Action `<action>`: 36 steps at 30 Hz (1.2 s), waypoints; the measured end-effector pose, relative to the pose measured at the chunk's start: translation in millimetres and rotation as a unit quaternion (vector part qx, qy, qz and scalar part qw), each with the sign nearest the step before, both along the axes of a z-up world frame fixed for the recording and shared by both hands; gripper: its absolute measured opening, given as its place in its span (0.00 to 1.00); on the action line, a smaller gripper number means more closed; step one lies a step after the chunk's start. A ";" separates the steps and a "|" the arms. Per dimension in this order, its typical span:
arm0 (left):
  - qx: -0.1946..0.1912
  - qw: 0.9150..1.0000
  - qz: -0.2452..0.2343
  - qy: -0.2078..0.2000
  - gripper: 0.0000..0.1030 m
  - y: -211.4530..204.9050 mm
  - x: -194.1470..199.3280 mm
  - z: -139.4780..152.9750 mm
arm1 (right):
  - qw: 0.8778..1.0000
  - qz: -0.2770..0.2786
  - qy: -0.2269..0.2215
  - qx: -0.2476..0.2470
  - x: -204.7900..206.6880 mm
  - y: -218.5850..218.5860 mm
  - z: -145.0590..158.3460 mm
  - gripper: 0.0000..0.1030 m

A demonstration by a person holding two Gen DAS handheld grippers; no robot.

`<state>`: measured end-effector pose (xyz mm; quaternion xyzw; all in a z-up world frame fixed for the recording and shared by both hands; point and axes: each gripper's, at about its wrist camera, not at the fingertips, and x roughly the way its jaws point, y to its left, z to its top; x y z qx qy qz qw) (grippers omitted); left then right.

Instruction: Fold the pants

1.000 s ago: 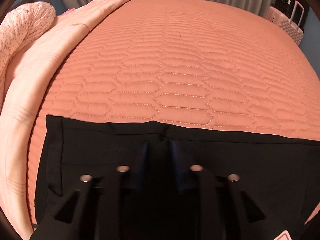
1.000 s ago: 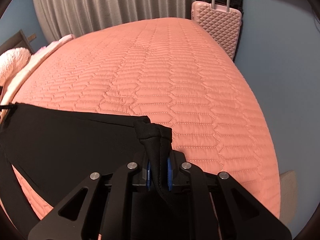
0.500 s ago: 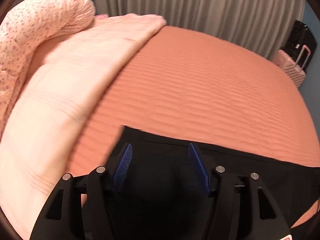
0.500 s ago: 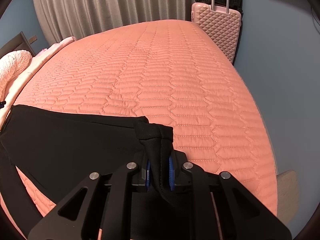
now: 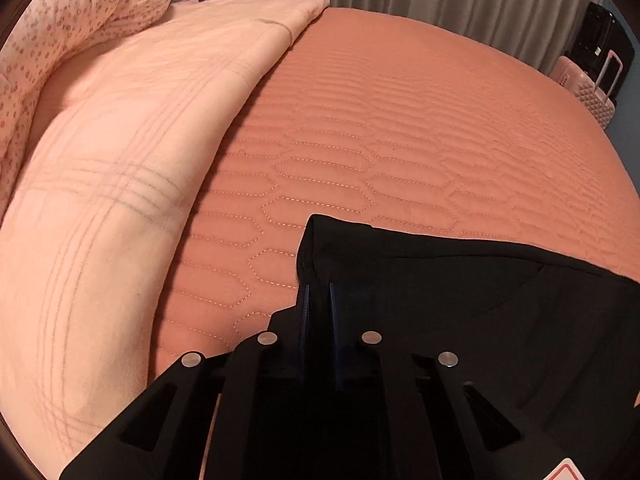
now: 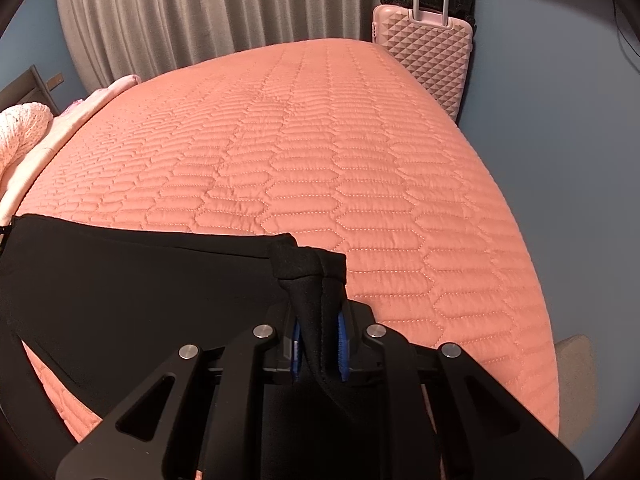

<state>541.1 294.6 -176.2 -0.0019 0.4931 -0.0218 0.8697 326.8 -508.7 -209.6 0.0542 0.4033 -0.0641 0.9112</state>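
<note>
The left gripper [image 5: 318, 304] is pinched narrow on a corner of the black pants [image 5: 460, 300], and the right gripper [image 6: 320, 340] clamps a bunched fold of them. The pants lie spread across the near edge of the quilted coral bed [image 6: 320, 140]. A pale pink blanket [image 5: 112, 184] lies at 10 o'clock in the left view, a pink suitcase [image 6: 424, 52] at 1 o'clock in the right.

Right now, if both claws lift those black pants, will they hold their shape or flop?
Probably flop: the black pants bunch into a soft wad above the right claw. They likely sag between it and the left claw, since the fabric drapes flat on the bed.
</note>
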 end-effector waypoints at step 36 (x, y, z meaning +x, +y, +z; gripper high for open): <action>-0.071 0.994 0.075 -0.042 0.17 12.2 -409.9 58.3 | 0.997 0.036 -0.010 -0.069 -309.7 38.1 45.3 0.64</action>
